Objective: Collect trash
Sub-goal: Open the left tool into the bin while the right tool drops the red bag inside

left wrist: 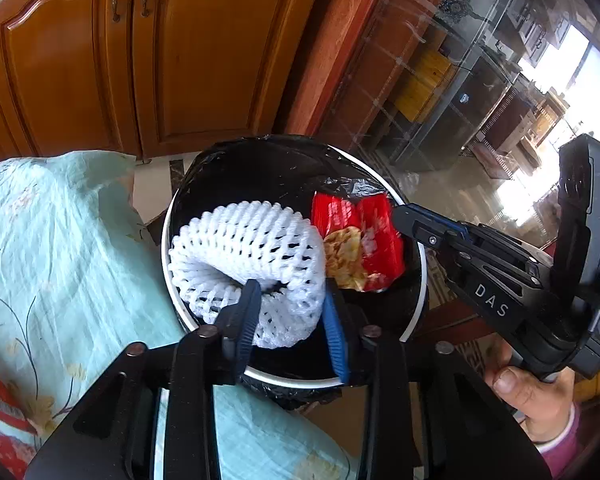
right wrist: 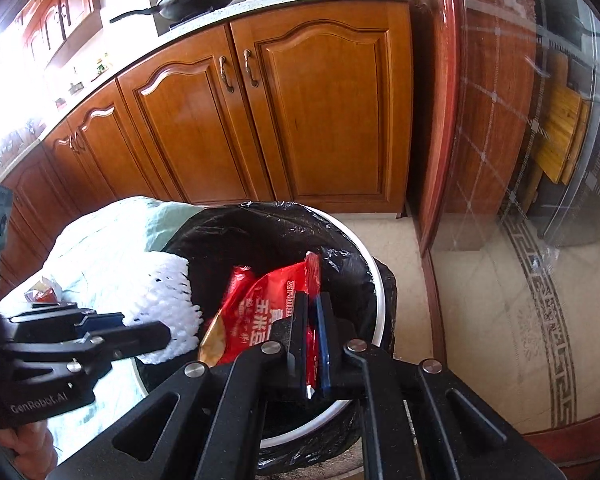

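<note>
A round bin with a white rim (left wrist: pixel 166 240) (right wrist: pixel 380 300) and a black liner stands beside the table. A white foam fruit net (left wrist: pixel 252 240) (right wrist: pixel 168 296) hangs over its mouth. My left gripper (left wrist: pixel 292 289) (right wrist: pixel 148 326) is open, with the net's lower end loose between its jaws. Beside the net is a crumpled red snack wrapper (left wrist: pixel 376 232) (right wrist: pixel 260 300). My right gripper (right wrist: pixel 313 300) (left wrist: pixel 404 216) is shut on the wrapper's edge, holding it over the bin. The bottom of the bin is dark and hidden.
A teal flowered cloth (left wrist: pixel 60 240) covers the table left of the bin, with red packets (left wrist: pixel 0 420) at its near corner and a small wrapper (right wrist: pixel 44 292) further along. Wooden cabinets (left wrist: pixel 180 60) stand behind. A glass panel in a red frame (right wrist: pixel 440 160) is on the right. A person's hand (left wrist: pixel 540 400) grips the right handle.
</note>
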